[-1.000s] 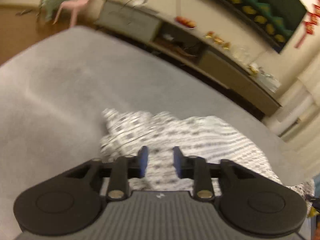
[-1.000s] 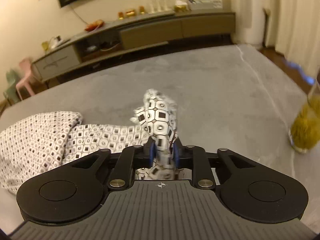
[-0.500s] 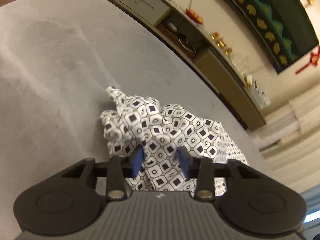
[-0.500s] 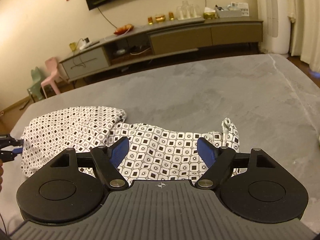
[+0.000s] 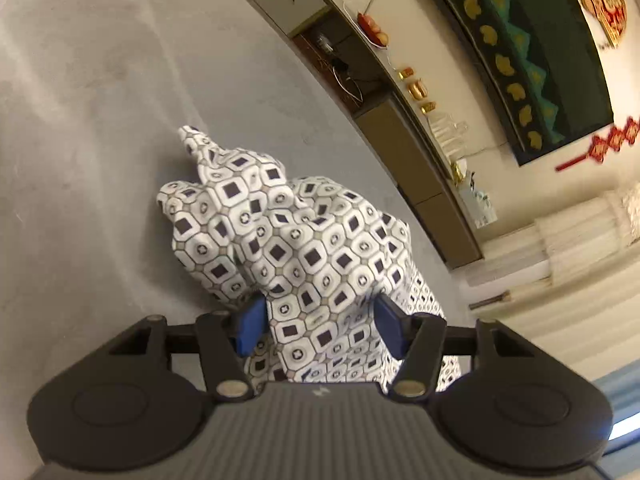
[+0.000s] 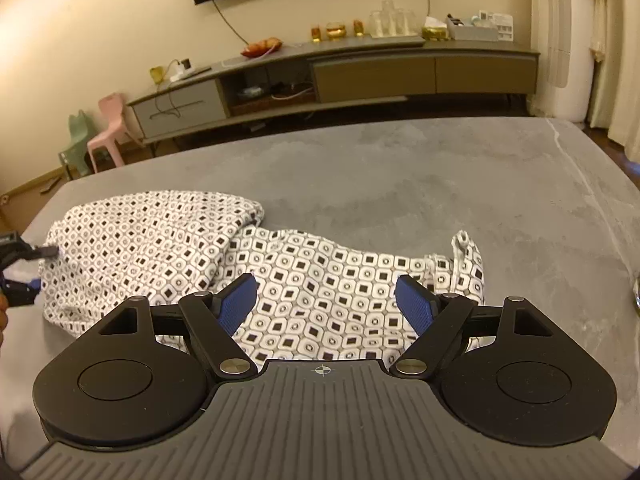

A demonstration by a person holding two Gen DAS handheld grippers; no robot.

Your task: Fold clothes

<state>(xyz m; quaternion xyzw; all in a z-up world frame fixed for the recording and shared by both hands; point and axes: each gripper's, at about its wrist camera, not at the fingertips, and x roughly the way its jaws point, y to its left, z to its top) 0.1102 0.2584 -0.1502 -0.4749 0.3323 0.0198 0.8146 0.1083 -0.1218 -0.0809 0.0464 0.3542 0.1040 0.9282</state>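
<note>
A white garment with a dark square print (image 6: 160, 236) lies crumpled across the grey bed (image 6: 400, 168). Its left part is folded over double, and a drawstring end pokes up at the right. My right gripper (image 6: 326, 304) hovers just above the garment's right half, jaws wide open and gripping nothing. My left gripper (image 5: 320, 326) is at the garment's left end, where a bunched fold (image 5: 304, 248) rises between its blue pads (image 5: 250, 324). Its jaws are closing and I see no firm pinch. The right wrist view shows the left gripper (image 6: 34, 268) at the far left edge.
A long low TV cabinet (image 6: 360, 72) with glasses and a fruit dish stands beyond the bed. A pink chair (image 6: 110, 128) and a green chair (image 6: 78, 140) are at its left. The bed's right edge has a seam (image 6: 576, 168). A hand (image 6: 2, 312) shows at the left.
My right gripper let go of the fabric tuft it held upright, and the cloth dropped flat. My left gripper sank and rolled, closing in on the garment's bunched left end.
</note>
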